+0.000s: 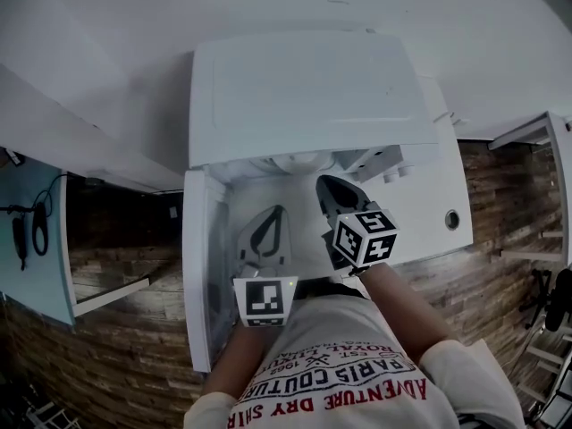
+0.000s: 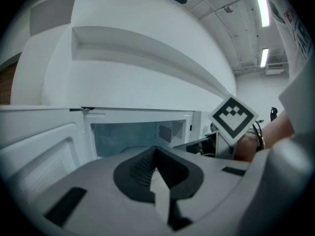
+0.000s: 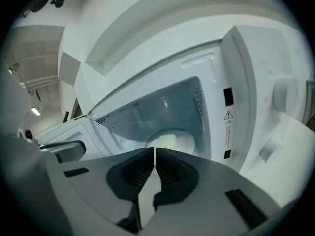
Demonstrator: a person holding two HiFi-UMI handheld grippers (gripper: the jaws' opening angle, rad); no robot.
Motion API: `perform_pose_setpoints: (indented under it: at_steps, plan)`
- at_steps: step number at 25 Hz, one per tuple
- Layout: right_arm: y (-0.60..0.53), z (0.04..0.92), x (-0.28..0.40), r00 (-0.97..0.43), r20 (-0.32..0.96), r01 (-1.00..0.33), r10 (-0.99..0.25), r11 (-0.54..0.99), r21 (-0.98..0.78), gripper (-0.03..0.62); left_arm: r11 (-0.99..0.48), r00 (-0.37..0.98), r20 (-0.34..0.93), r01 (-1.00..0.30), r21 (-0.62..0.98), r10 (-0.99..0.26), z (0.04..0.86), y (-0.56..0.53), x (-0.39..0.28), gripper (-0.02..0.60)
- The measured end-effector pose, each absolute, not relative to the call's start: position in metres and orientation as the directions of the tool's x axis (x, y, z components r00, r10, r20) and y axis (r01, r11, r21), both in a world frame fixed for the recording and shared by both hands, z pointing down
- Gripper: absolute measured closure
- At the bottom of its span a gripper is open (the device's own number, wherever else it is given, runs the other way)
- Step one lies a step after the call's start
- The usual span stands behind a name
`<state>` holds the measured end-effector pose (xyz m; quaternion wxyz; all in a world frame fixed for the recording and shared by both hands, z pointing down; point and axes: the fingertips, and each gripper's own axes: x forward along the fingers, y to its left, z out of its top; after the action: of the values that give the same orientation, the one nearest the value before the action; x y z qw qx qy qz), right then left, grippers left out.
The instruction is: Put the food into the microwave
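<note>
Straight ahead of the right gripper (image 3: 153,150) the microwave (image 3: 236,82) cavity stands open, with free room above the plate of food (image 3: 171,140) on its floor. To that gripper's right, the control panel (image 3: 275,102) with its knobs closes off the side. The open door (image 2: 39,156) stands like a wall just left of the left gripper (image 2: 156,149). Between door and panel the two grippers sit side by side, each narrowing the other's way in.

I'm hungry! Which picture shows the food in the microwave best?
The right gripper view: it looks straight into the open microwave, where the pale food sits on a plate. The head view shows only a plate edge from above. The left gripper view shows no food.
</note>
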<state>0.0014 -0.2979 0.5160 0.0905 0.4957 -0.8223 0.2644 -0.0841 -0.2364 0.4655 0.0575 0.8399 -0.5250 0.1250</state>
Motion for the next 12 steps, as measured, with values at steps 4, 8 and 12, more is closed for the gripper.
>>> perform_pose_setpoints:
  at_steps: [4,8,12]
  plan:
    - [-0.281,0.494,0.008,-0.54,0.351,-0.837,-0.765,0.445,-0.317,0.583,-0.435,0.415,0.261,-0.9,-0.025,-0.872,0.458,-0.229,-0.074,0.576]
    - [-0.256,0.465,0.018,-0.593,0.287,-0.801,-0.752,0.512,-0.31,0.583,-0.437,0.423,0.251,-0.899,-0.003,-0.871,0.445,-0.216,-0.055,0.576]
    - [-0.229,0.432,0.033,-0.62,0.225,-0.783,-0.751,0.578,-0.231,0.583,-0.443,0.43,0.225,-0.896,-0.006,-0.874,0.426,-0.198,-0.033,0.577]
